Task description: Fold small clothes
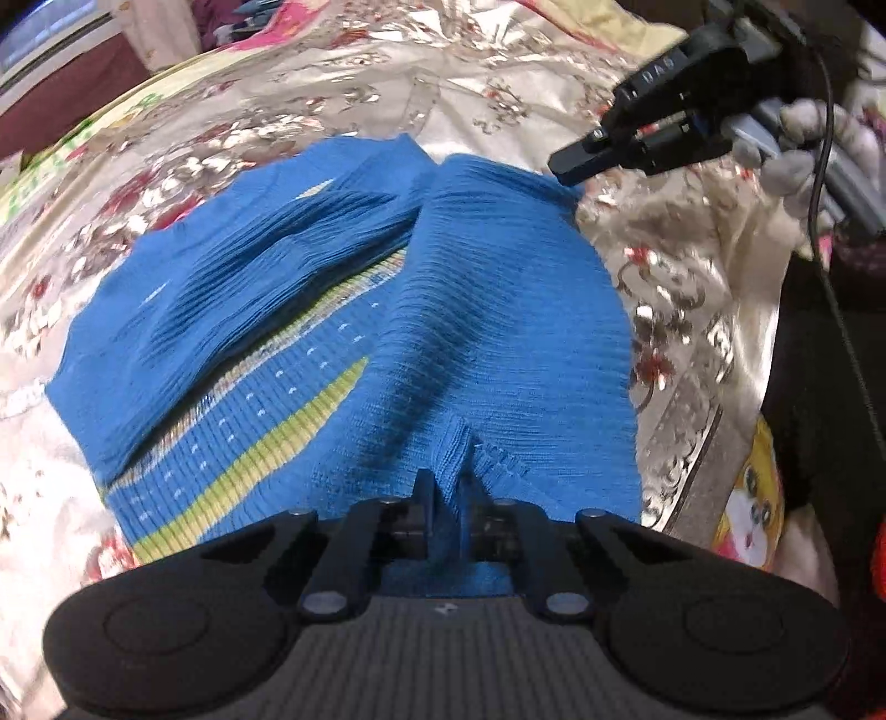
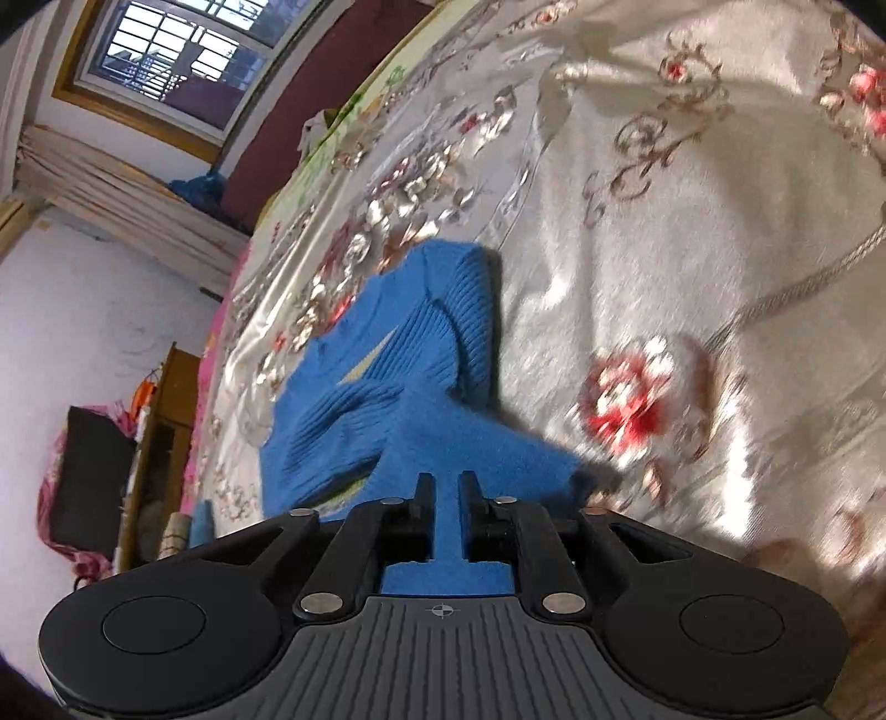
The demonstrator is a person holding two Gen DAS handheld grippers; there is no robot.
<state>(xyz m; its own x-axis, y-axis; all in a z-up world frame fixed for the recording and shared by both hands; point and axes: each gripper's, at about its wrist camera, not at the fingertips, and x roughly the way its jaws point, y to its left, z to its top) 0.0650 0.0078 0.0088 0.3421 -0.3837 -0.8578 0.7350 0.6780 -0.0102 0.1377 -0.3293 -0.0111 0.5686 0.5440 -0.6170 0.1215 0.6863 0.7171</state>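
Observation:
A small blue ribbed knit sweater [image 1: 498, 310] with yellow-green and white stripes lies on the floral satin bedspread [image 1: 332, 99], its sleeves folded across the body. My left gripper [image 1: 446, 487] is shut on the sweater's near hem, pinching a ridge of blue knit. My right gripper [image 2: 443, 487] is shut on another edge of the same sweater [image 2: 387, 354], which is lifted a little there. The right gripper also shows in the left wrist view [image 1: 576, 160] at the sweater's far right corner, held by a gloved hand [image 1: 819, 144].
The bedspread [image 2: 664, 221] spreads all around the sweater. A cartoon-print item [image 1: 753, 498] lies at the bed's right edge. A window [image 2: 183, 50], curtain, wooden cabinet [image 2: 160, 443] and dark chair stand beyond the bed on the left.

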